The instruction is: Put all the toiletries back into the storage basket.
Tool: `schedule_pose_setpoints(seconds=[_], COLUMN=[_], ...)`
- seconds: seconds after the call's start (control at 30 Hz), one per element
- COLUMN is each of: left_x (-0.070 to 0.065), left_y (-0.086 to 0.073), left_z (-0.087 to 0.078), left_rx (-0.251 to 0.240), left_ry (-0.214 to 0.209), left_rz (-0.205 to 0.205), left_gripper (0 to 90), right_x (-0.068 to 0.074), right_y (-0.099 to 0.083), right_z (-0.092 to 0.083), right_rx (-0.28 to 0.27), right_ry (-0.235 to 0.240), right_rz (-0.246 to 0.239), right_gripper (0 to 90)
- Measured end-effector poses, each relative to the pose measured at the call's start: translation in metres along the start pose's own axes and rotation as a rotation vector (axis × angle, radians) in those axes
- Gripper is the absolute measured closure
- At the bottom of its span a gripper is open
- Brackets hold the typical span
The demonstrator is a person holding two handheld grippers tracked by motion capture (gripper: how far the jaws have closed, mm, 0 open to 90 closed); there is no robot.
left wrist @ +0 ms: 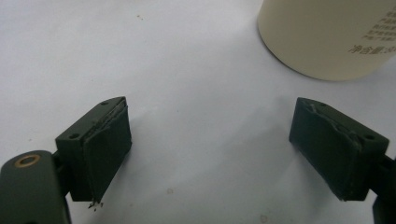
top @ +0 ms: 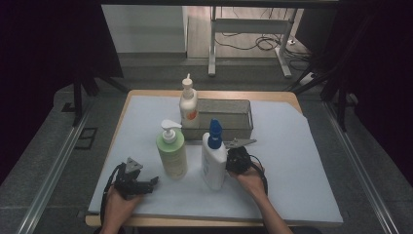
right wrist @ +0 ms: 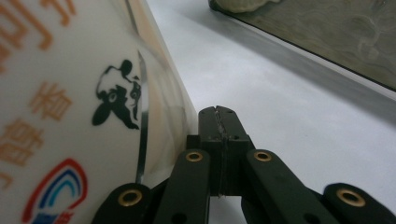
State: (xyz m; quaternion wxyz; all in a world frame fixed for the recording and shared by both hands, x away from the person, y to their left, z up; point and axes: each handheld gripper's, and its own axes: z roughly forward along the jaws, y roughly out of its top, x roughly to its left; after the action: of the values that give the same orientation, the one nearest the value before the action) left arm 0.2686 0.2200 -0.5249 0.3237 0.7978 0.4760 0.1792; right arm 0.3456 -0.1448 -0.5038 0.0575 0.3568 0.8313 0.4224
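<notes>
White bottle (top: 213, 163) with a blue cap stands mid-surface, at 6 o'clock from the mesh tray (top: 225, 113). The right gripper (top: 237, 159) sits just beside it at 3 o'clock, jaws pressed together, empty. The left gripper (top: 146, 185), at 7 o'clock from the green bottle (top: 172, 155), has its jaws spread.

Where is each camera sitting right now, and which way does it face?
High view: above the person's side, facing forward and down on the table; both forearms and claws show.
Left gripper view: on the left claw, facing down at the table past open jaws and the green bottle.
Right gripper view: on the right claw, jaws shut, beside the blue-capped bottle.
Shared: the high view also shows that bottle and the tray.
</notes>
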Motion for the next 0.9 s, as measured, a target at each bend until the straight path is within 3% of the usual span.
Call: schedule_pose_setpoints(seconds=[0.17,0.4,0.53,0.9], left_x=[0.000,0.000,0.000,0.000], left_y=[0.000,0.000,0.000,0.000], left_z=[0.000,0.000,0.000,0.000], left_rx=[0.000,0.000,0.000,0.000], left_ry=[0.000,0.001,0.001,0.001], left_rz=[0.000,0.000,0.001,0.001], left_gripper=[12.6,12.6,12.6,12.7], right_x=[0.002,0.004,0.007,0.022], right_y=[0.000,-0.003,-0.009,-0.031], right_z=[-0.010,-0.036,-0.052,-0.083], right_rx=[-0.011,-0.039,-0.054,-0.078], right_ry=[-0.035,-0.068,-0.084,-0.074], right_rz=[-0.025,-0.045,-0.051,-0.052], right_gripper=[81.7,70.7,68.7,56.3])
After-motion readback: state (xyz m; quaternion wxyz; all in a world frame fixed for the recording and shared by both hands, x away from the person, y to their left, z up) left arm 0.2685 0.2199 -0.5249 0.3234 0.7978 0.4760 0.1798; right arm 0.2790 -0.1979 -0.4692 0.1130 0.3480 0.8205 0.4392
